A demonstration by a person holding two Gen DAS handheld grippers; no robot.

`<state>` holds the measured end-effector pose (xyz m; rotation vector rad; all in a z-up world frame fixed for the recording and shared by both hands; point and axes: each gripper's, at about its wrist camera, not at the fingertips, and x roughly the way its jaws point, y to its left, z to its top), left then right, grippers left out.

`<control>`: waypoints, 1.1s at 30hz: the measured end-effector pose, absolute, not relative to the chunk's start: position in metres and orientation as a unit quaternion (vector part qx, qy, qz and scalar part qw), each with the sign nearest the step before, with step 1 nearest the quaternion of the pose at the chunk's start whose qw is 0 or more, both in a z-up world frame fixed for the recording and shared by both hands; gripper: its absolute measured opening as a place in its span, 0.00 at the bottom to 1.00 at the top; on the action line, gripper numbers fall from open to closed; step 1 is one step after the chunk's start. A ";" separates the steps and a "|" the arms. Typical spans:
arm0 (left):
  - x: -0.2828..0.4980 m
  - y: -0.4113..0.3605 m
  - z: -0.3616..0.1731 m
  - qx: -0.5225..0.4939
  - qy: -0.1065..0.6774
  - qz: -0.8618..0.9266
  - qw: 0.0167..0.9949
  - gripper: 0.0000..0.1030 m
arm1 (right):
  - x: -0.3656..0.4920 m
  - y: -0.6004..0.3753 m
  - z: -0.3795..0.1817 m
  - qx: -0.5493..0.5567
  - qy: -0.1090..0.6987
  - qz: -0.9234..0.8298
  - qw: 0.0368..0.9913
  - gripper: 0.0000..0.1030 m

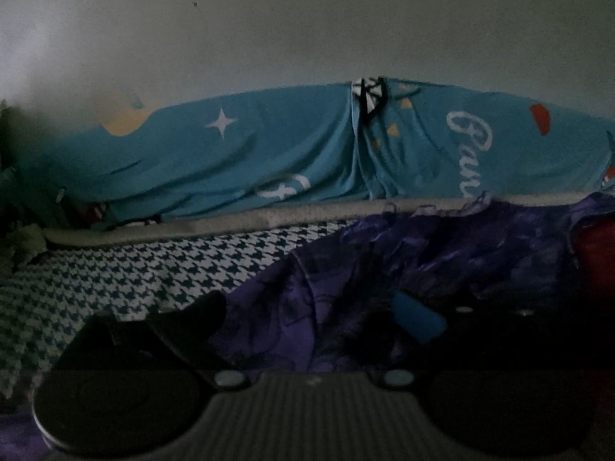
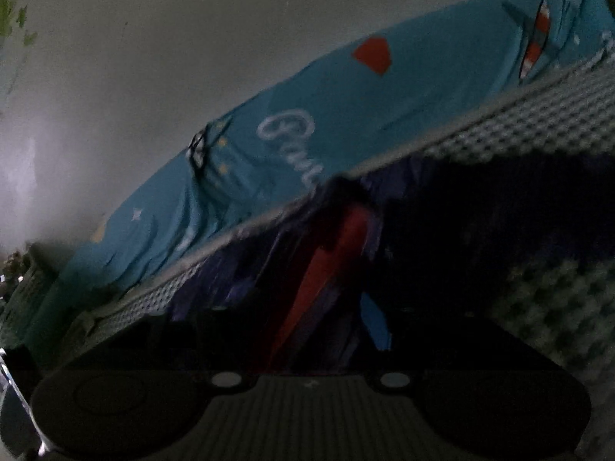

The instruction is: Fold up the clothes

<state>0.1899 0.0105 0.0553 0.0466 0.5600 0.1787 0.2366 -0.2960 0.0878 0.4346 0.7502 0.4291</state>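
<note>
Okay, over on the far left of my left-hand view there's the houndstooth bedcover (image 1: pixel 115 269), blue-and-white check, lying flat and bare on that side, with a pale padded edge (image 1: pixel 230 226) running along its far rim. Behind that, a turquoise sheet (image 1: pixel 269 146) printed with white stars and cursive lettering drapes against the grey wall (image 1: pixel 307 19), pinched into a fold near the middle where a small black-and-white thing (image 1: pixel 369 96) sits; I can't make out what it is. Moving right, the purple garment (image 1: pixel 384 261) lies crumpled on the bedcover, spreading from the centre to the right edge, and a bit of red cloth (image 1: pixel 595 253) shows at that edge. My left tongs (image 1: pixel 311 315) hang over the near part of the purple garment with the two fingers spread wide, the left finger (image 1: pixel 200 311) dark, the right one showing a blue pad (image 1: pixel 415 319); nothing is pinched between them. Now the right-hand view, tilted and blurry: same turquoise sheet (image 2: pixel 346 107) running up to the right, the bedcover (image 2: pixel 538 123) beyond it. My right tongs (image 2: pixel 307 330) sit low over dark purple folds (image 2: pixel 238 288) and a red strip of cloth (image 2: pixel 330 269); it's too dark to tell whether the fingers are apart or nipping the fabric.
</note>
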 end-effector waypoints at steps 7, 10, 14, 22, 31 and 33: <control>0.148 0.011 0.064 -0.013 0.282 0.069 0.957 0.97 | 0.237 -0.280 0.072 0.225 0.389 0.226 0.864 0.56; 0.132 0.013 0.063 -0.033 0.290 0.057 0.955 0.98 | 0.239 -0.275 0.064 0.226 0.396 0.220 0.862 0.56; 0.117 0.013 0.058 -0.059 0.305 0.038 0.950 0.98 | 0.241 -0.267 0.056 0.222 0.399 0.209 0.865 0.56; 0.105 0.005 0.045 -0.066 0.324 0.016 0.944 0.98 | 0.246 -0.244 0.049 0.191 0.386 0.196 0.881 0.28; 0.108 0.012 0.041 -0.102 0.322 0.036 0.941 1.00 | 0.229 -0.251 0.082 0.178 0.289 0.184 0.923 0.10; 0.109 0.014 0.040 -0.108 0.323 0.041 0.939 1.00 | 0.223 -0.264 0.097 0.184 0.247 0.170 0.936 0.09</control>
